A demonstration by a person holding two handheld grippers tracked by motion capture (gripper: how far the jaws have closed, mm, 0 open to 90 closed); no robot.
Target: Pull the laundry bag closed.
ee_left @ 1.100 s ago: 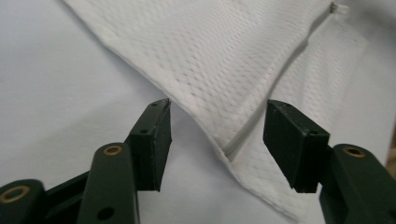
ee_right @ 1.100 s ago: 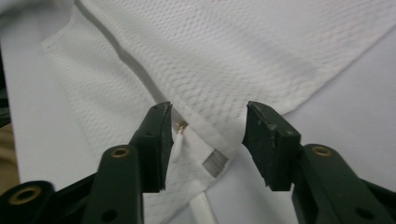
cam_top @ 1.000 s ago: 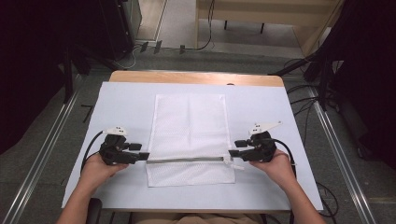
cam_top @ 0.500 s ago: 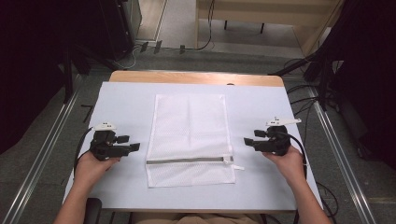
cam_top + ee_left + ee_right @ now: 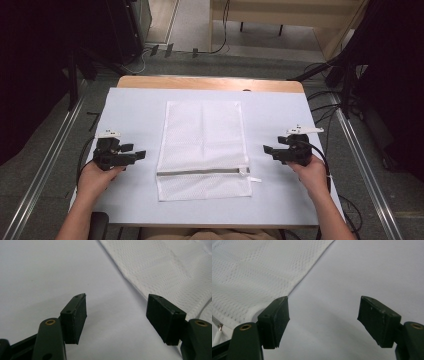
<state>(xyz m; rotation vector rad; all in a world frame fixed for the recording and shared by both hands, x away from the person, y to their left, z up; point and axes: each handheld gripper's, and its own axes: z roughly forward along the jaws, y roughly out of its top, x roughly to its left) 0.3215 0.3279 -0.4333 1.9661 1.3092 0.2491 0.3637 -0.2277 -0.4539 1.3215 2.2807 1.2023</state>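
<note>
A white mesh laundry bag (image 5: 202, 140) lies flat in the middle of the table, its grey zip (image 5: 200, 172) running across near the front end. My left gripper (image 5: 134, 151) sits on the table to the left of the bag, pointing at it and apart from it. My right gripper (image 5: 271, 151) mirrors it on the right side. Both sets of jaws have just been opening and nothing is between them. In the left gripper view the open left gripper (image 5: 116, 302) frames bare table, with the bag (image 5: 170, 272) beyond. The right gripper (image 5: 323, 305) is open beside the bag's edge (image 5: 257, 270).
The pale table cover (image 5: 135, 110) ends at a wooden strip (image 5: 210, 83) at the far side. Metal rails (image 5: 50, 150) run along the floor on both sides, and cables (image 5: 325, 100) lie on the floor at the right. Each gripper trails its cable by the wrist.
Both grippers have drawn outward from the bag's side edges at the zip line, the left one leftward, the right one rightward. Their jaws stand wider. The bag has stayed flat.
</note>
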